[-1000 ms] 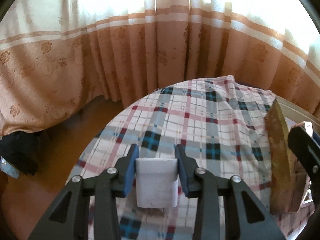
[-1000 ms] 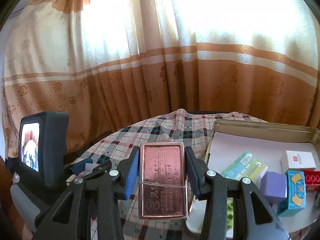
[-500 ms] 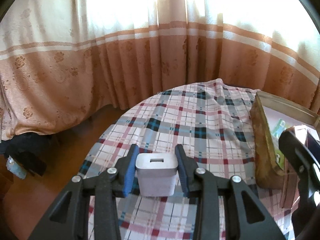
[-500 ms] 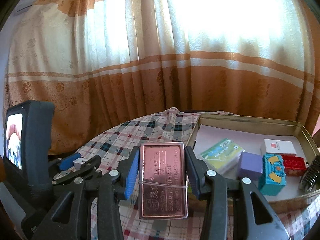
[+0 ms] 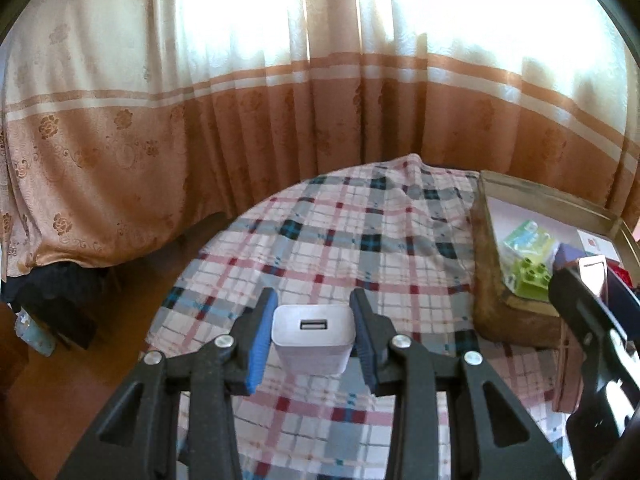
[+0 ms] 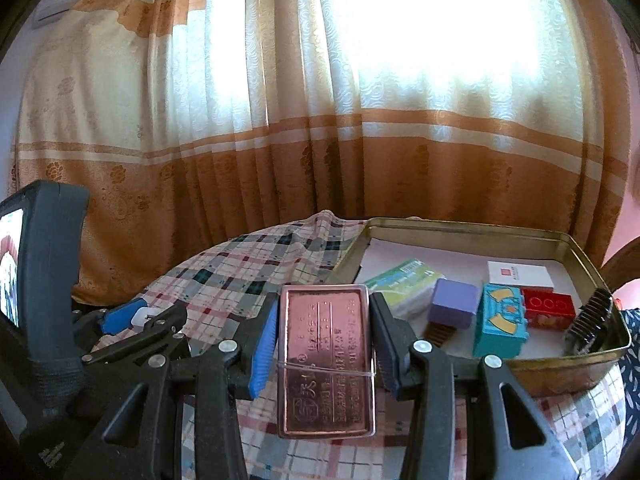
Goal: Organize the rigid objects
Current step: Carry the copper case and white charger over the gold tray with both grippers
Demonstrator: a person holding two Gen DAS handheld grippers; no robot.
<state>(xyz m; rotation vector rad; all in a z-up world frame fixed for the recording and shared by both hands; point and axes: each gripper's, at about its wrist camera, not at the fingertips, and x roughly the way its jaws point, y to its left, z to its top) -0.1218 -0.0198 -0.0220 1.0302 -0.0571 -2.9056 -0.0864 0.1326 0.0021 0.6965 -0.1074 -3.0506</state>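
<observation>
My left gripper (image 5: 313, 322) is shut on a white USB charger (image 5: 313, 338), held above the plaid tablecloth (image 5: 340, 232). My right gripper (image 6: 324, 326) is shut on a flat copper-coloured metal case (image 6: 326, 364) with a rubber band round it, held just left of a gold tin tray (image 6: 480, 229). The tray holds a green packet (image 6: 404, 282), a purple block (image 6: 454, 304), a teal box (image 6: 500, 320), a red brick (image 6: 548, 306), a white box (image 6: 520, 274) and a black comb-like piece (image 6: 592, 318). The tray (image 5: 486, 248) also shows in the left wrist view, at the right.
An orange and cream curtain (image 6: 320, 140) hangs behind the round table. The wooden floor (image 5: 60, 392) lies left of the table edge. The left gripper body and its screen (image 6: 36, 280) fill the left of the right wrist view. The right gripper (image 5: 592, 320) shows at the left view's right edge.
Both grippers have risen and tilted, so more of the tray's inside shows. The charger's USB port face now shows. Both holds are unchanged.
</observation>
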